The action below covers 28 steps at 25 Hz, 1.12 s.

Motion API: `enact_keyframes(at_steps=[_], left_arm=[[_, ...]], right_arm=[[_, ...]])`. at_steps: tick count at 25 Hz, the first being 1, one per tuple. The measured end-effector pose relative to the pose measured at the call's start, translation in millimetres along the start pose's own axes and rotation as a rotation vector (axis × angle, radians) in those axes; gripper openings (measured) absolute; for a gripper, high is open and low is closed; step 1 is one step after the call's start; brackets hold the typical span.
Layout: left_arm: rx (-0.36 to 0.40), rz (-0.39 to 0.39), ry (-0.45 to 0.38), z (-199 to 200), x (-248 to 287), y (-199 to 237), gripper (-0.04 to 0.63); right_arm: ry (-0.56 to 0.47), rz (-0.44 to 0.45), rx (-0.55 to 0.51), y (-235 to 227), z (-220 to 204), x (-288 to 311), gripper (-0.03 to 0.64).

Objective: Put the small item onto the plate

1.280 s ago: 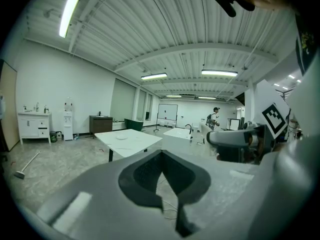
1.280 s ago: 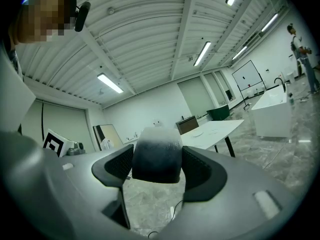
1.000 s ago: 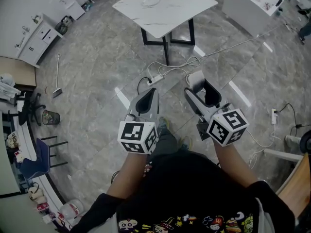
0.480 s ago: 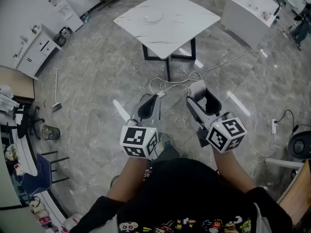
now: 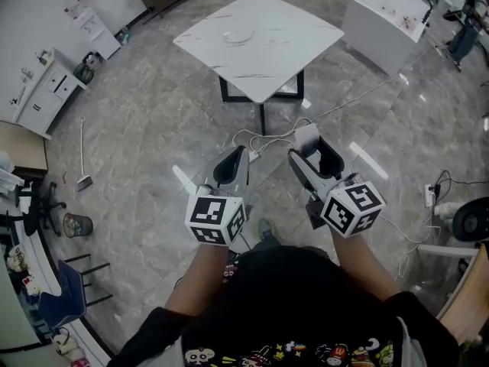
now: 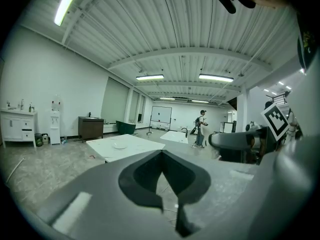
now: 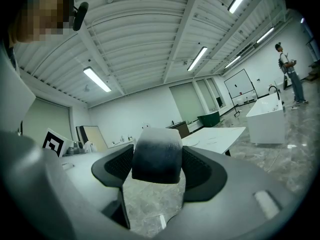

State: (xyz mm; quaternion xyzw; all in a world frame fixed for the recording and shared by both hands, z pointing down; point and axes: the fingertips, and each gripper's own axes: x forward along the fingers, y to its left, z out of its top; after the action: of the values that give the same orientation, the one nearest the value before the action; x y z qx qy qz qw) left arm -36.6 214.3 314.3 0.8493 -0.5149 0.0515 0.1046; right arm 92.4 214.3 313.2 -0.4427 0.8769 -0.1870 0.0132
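The right gripper (image 5: 312, 141), right of centre in the head view, has its jaws clamped on a small rounded block, white on top and shading to dark grey (image 7: 156, 156). The left gripper (image 6: 162, 155), just left of it, has its jaws pressed together with nothing between them. The small round pale plate (image 5: 238, 34) lies on the square white marble table (image 5: 294, 33) at top centre, well apart from both grippers.

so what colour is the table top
Table top: white, grey marble veins; head view shows it best.
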Motion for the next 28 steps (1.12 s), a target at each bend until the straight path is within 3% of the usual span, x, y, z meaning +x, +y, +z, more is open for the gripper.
enact_keyframes(at_steps=[10, 28], left_arm=[[0.004, -0.042, -0.001, 8, 8, 28, 0.0], [0.019, -0.029, 0.019, 17, 57, 79, 0.0]], right_arm=[[-0.001, -0.029, -0.004, 12, 2, 28, 0.33], [0.008, -0.015, -0.01, -11, 12, 102, 0.33]])
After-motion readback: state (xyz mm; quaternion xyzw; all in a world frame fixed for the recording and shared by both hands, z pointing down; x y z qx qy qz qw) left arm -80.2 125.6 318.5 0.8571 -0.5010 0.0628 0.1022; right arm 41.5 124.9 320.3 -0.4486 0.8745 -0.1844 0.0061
